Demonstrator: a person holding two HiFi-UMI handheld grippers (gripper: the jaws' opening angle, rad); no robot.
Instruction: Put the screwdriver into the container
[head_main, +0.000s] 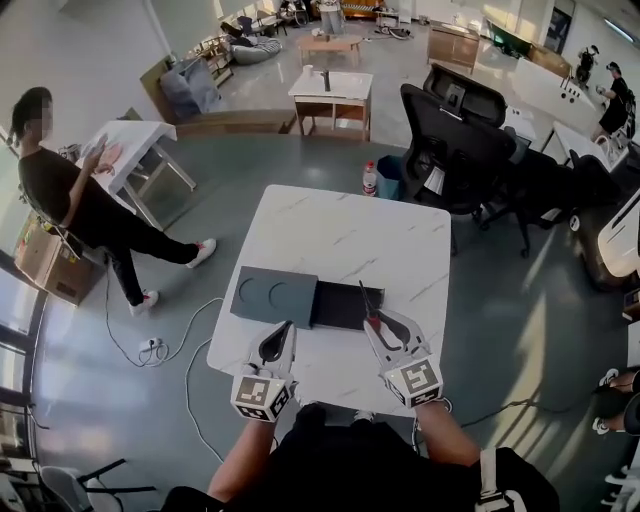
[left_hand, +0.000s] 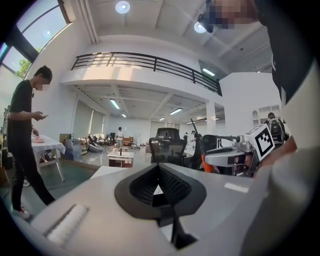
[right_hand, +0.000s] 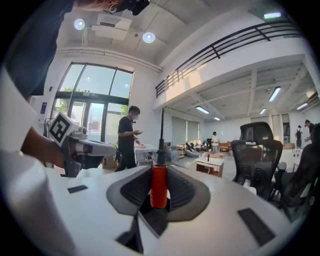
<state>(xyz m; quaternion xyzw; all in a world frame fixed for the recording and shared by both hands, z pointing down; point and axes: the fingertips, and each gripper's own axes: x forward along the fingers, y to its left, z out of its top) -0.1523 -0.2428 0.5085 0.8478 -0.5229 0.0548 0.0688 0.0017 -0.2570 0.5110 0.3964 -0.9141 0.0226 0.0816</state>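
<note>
step: transport; I hold screwdriver (right_hand: 159, 186) at container (head_main: 338, 306), counter's near edge
right tool (head_main: 374, 320): pinching red handle
left tool (head_main: 282, 330): pressed together, empty
next: lower into container, release

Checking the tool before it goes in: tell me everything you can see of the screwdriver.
The screwdriver has a smooth orange-red handle, plastic-looking, a black collar and a thin dark shaft. The right gripper is shut on the handle, pads pressing its sides, shaft pointing away from the gripper. In the head view its tip lies over the dark open part of the container on the white table; whether it touches is unclear.
</note>
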